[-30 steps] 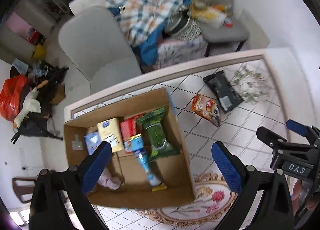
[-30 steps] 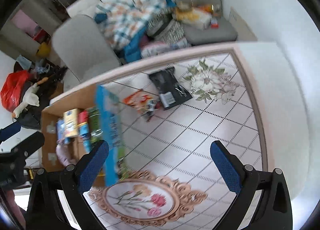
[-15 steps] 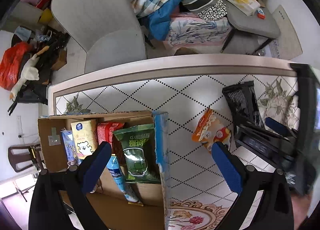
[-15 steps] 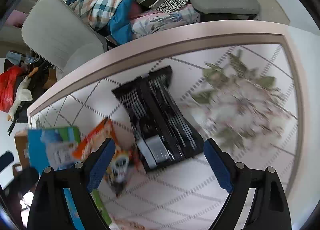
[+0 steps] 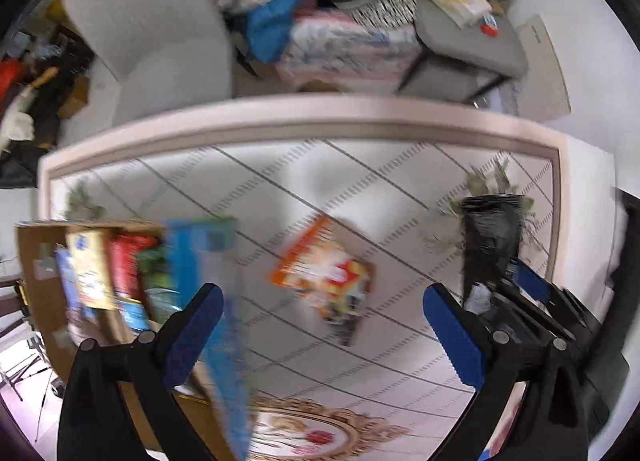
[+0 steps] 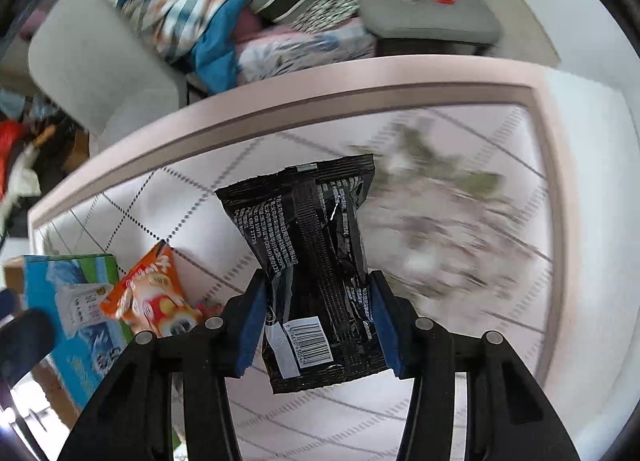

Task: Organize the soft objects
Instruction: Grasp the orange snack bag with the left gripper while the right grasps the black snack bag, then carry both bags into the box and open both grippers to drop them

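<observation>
My right gripper (image 6: 318, 327) is shut on a black snack packet (image 6: 312, 253), its blue pads pinching the packet's lower half; the packet also shows in the left wrist view (image 5: 490, 237) at the right. An orange snack packet (image 5: 324, 271) lies on the tiled tabletop, ahead of my open, empty left gripper (image 5: 320, 325); it also shows in the right wrist view (image 6: 154, 295). A cardboard box (image 5: 40, 273) at the left holds several packets, with a blue flap (image 5: 216, 301) upright on its right side.
The table's pale rim (image 5: 300, 117) runs across the far side. Beyond it stand a grey chair (image 5: 148, 33) and a pile of blankets and cushions (image 5: 320, 9). A floral medallion (image 5: 312, 433) marks the near tabletop.
My right gripper has closed on the black packet, which was lying on the table. My left gripper has swung right from over the box toward the orange packet.
</observation>
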